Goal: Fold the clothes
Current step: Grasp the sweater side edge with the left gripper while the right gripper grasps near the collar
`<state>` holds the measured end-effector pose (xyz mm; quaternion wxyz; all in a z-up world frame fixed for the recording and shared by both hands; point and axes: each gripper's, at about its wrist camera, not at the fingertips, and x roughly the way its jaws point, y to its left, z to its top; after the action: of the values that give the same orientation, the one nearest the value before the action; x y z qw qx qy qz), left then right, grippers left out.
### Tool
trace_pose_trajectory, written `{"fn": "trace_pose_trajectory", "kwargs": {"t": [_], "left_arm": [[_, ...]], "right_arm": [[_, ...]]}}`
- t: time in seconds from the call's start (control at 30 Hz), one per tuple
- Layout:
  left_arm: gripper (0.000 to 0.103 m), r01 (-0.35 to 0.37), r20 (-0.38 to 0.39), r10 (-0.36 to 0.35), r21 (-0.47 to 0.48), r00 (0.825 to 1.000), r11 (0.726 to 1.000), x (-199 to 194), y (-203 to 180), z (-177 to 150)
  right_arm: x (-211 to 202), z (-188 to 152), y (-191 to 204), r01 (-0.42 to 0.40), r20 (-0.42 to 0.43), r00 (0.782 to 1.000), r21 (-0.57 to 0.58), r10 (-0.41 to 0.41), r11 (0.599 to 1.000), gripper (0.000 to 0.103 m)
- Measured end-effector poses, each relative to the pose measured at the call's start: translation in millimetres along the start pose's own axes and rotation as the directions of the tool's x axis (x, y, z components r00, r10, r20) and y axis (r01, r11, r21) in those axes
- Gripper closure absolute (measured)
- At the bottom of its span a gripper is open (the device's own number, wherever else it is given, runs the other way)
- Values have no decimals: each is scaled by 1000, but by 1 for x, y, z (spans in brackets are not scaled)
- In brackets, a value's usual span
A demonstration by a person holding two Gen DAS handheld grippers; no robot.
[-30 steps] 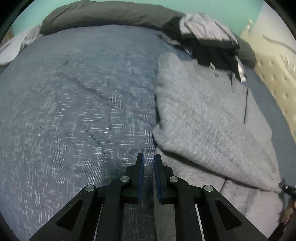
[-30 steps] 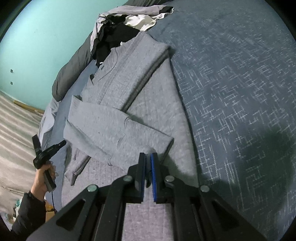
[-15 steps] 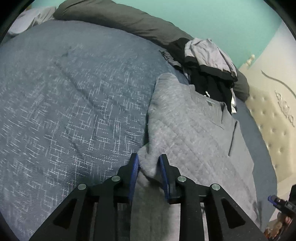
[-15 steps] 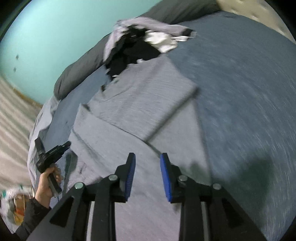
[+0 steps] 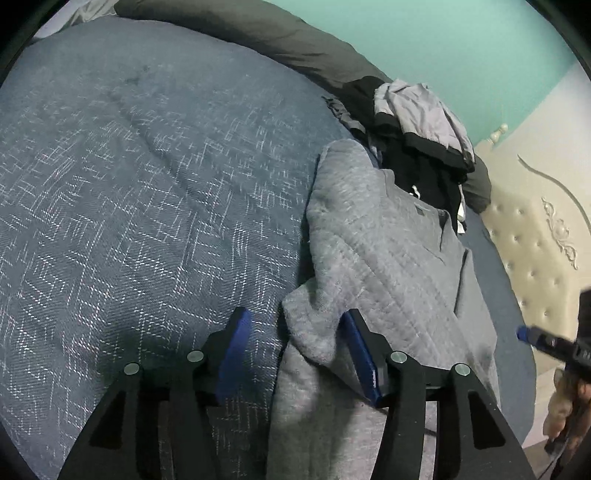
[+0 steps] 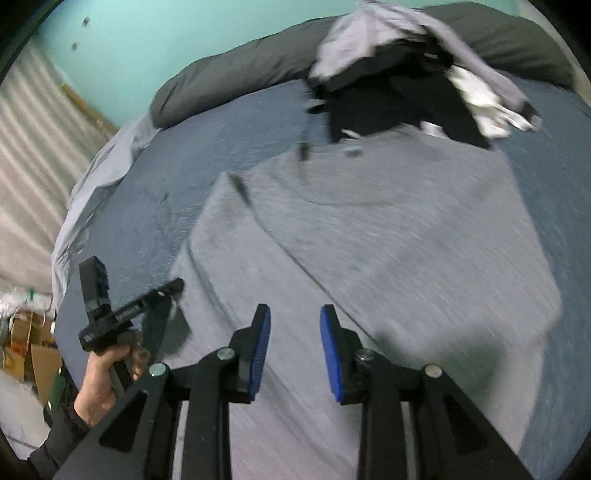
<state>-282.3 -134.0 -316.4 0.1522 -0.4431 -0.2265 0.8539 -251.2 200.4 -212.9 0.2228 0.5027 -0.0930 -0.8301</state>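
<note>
A grey quilted sweater [image 5: 384,258] lies partly folded on the blue bedspread [image 5: 147,203]. My left gripper [image 5: 295,328] is open wide, and the sweater's folded corner [image 5: 310,332] lies between its blue pads, touching the right one. In the right wrist view the same sweater [image 6: 388,240] fills the middle. My right gripper [image 6: 293,325] is open and empty just above it. The left gripper also shows in that view [image 6: 147,301], held in a hand at the sweater's left edge.
A pile of black, grey and white clothes [image 5: 417,129] lies past the sweater's collar. A dark grey bolster [image 5: 258,33] runs along the teal wall. A cream tufted headboard [image 5: 535,251] stands at the right. Cardboard boxes [image 6: 33,347] sit on the floor.
Both grippers have opened, from shut a second ago to wide open now. The left one has moved onto the sweater's folded corner. The right one has swung to face the collar.
</note>
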Motion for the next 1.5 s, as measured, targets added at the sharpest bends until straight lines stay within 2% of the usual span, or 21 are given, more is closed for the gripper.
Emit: {"fn": "trace_pose_trajectory", "kwargs": {"t": [0.17, 0.3, 0.5, 0.57, 0.7, 0.97, 1.0, 1.07, 1.17, 1.27, 1.37, 1.5], "left_arm": [[47, 41, 17, -41, -16, 999, 999, -7, 4, 2], [49, 62, 25, -62, -5, 998, 998, -13, 4, 4], [69, 68, 20, -69, 28, 997, 997, -11, -4, 5], [73, 61, 16, -62, 34, 998, 998, -8, -5, 4], [75, 72, 15, -73, 18, 997, 997, -8, -2, 5], [79, 81, 8, -81, 12, 997, 997, -6, -1, 3], [79, 82, 8, -82, 11, 997, 997, -6, -1, 3], [80, 79, 7, -79, 15, 997, 997, -6, -1, 2], [84, 75, 1, -75, 18, 997, 997, -5, 0, 1], [87, 75, -2, -75, 12, 997, 997, -4, 1, 1], [89, 81, -1, -81, 8, 997, 997, -4, 2, 1], [89, 81, -2, -81, 4, 997, 997, -5, 3, 1]], "right_arm": [[44, 48, 31, -54, -51, 997, -83, 50, 995, 68], [76, 85, 48, -48, -68, 997, -133, 40, 990, 66], [117, 125, 63, -60, -93, 995, -154, 46, 986, 55], [130, 136, 67, -52, -106, 994, -152, 36, 987, 55], [156, 155, 77, -40, -134, 991, -159, 19, 986, 55], [201, 175, 102, 23, -190, 979, -262, -75, 965, 55], [208, 176, 103, 29, -204, 975, -268, -86, 963, 56], [217, 176, 103, 33, -219, 971, -271, -95, 962, 79], [219, 178, 100, 15, -205, 977, -245, -67, 969, 97], [212, 184, 89, 12, -151, 988, -197, -42, 980, 99], [206, 191, 79, 40, -104, 993, -175, -59, 984, 99], [209, 195, 78, 48, -92, 994, -165, -64, 985, 99]]}}
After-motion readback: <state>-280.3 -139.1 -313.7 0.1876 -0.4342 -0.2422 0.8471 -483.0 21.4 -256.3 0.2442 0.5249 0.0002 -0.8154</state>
